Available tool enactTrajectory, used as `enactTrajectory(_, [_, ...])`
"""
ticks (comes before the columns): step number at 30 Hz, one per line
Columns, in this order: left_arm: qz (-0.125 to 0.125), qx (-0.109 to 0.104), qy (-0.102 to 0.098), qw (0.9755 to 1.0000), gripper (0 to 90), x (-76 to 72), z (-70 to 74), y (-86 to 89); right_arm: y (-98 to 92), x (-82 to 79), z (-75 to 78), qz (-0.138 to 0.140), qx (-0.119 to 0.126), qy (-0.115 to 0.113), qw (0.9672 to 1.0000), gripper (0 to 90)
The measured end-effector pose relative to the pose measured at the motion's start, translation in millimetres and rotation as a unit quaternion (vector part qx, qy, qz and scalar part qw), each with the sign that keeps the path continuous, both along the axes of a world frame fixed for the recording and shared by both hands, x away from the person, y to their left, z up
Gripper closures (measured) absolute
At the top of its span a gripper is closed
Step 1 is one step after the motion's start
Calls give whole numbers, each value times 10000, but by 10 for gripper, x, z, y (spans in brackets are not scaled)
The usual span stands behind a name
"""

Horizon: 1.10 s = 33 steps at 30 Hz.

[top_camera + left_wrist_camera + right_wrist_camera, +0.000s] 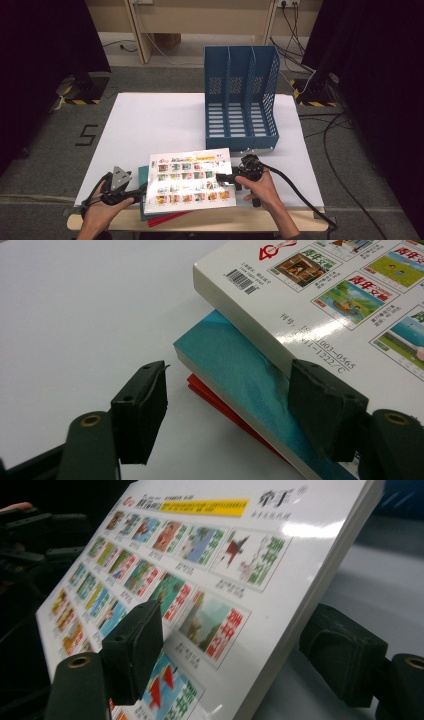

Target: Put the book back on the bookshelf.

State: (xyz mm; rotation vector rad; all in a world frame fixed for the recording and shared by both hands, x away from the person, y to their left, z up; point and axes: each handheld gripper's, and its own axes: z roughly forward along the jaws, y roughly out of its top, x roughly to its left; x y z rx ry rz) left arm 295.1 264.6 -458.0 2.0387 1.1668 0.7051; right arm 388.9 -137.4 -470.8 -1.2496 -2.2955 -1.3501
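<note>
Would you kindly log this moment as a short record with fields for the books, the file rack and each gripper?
top book: white book, picture-grid cover, right edge lifted off the stack
beneath: teal book, then red book
rack: blue file rack, three slots, behind the books
left gripper: open, jaws astride the teal book's corner
right gripper: jaws either side of the white book's edge, grip unclear
surface: white table
</note>
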Motion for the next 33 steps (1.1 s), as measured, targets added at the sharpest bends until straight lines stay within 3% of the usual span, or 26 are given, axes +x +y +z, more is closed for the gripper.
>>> enactTrajectory(5, [7,5,18,10000,328,-1,3,-6,74,-36,-60,193,156,336,9991,239])
enactTrajectory(7, [-13,9,29,10000,351,-5,6,-9,91,-31,-46,209,126,326,9992,260])
enactTrajectory(9, [-40,-19,57,10000,384,-6,8,-10,92,-35,-32,171,107,284,9994,275])
enactTrajectory(10, [-80,-61,87,9999,416,-6,10,-12,92,-52,13,131,58,110,9998,358])
enactTrajectory(11, [-102,-88,109,9999,416,-7,11,-14,92,-52,13,131,58,110,9998,358])
enactTrajectory(12, [-102,-86,111,9999,436,-7,11,-18,66,-63,62,83,116,-130,9998,477])
enactTrajectory(14, [-108,-124,119,9998,454,-3,8,-26,60,-65,79,56,172,-194,9996,493])
enactTrajectory(15, [-120,-178,136,9997,462,5,5,-28,57,-77,130,17,464,-232,9987,522])
enactTrajectory(16, [-123,-198,139,9996,463,9,3,-30,57,-79,147,10,497,-268,9984,524])
enactTrajectory(17, [-128,-211,139,9996,463,14,1,-33,57,-79,147,10,497,-268,9984,524])
enactTrajectory(19, [-129,-212,132,9996,463,21,0,-42,104,-76,268,178,291,-561,9978,530])
enactTrajectory(21, [-131,-216,112,9996,462,25,-2,-49,106,-70,298,201,297,-588,9976,553])
enactTrajectory(22, [-130,-212,97,9996,461,27,-5,-54,96,-41,379,230,370,-668,9968,626])
enactTrajectory(25, [-157,-165,22,9997,465,31,-10,-95,78,22,481,226,478,-681,9963,699])
enactTrajectory(28, [-200,-100,-30,9997,474,30,-11,-128,84,57,529,283,318,-610,9972,708])
enactTrajectory(33, [-170,-171,-102,9997,463,34,-30,-141,79,85,572,282,365,-555,9974,723])
